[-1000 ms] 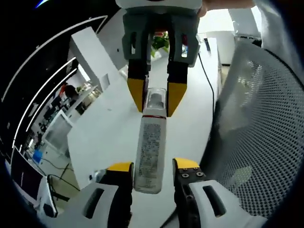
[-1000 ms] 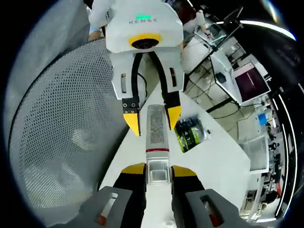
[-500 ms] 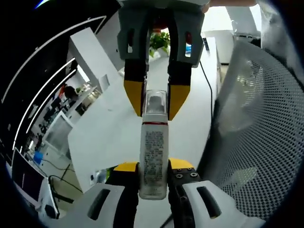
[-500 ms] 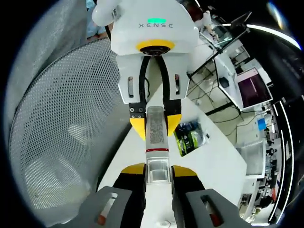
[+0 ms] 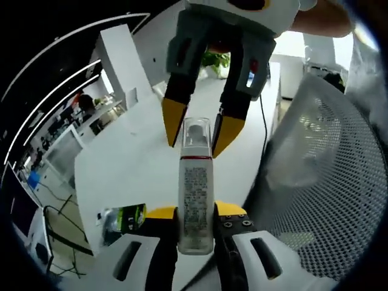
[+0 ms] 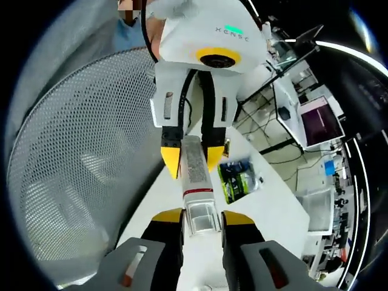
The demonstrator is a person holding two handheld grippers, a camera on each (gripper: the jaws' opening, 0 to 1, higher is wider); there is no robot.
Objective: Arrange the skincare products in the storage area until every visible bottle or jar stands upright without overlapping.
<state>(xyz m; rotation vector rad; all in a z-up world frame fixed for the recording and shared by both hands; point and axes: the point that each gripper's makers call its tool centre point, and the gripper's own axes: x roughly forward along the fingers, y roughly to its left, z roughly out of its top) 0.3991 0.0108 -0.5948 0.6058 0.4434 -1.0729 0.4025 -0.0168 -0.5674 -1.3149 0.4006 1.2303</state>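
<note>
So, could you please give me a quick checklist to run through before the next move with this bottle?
1. Left gripper closed on the bottle at its base end: ok.
2. Right gripper closed on the clear cap: ok.
3. Bottle standing upright on the white table: not ok, it is held in the air between the grippers.
4. Cap seated on the bottle: ok.
5. Mesh basket beside the bottle, contents: cannot tell.
6. Green packet lying away from the bottle: ok.

A white table is seen at centre, a mesh chair back at 3 o'clock, and desks with monitors at 2 o'clock.
</note>
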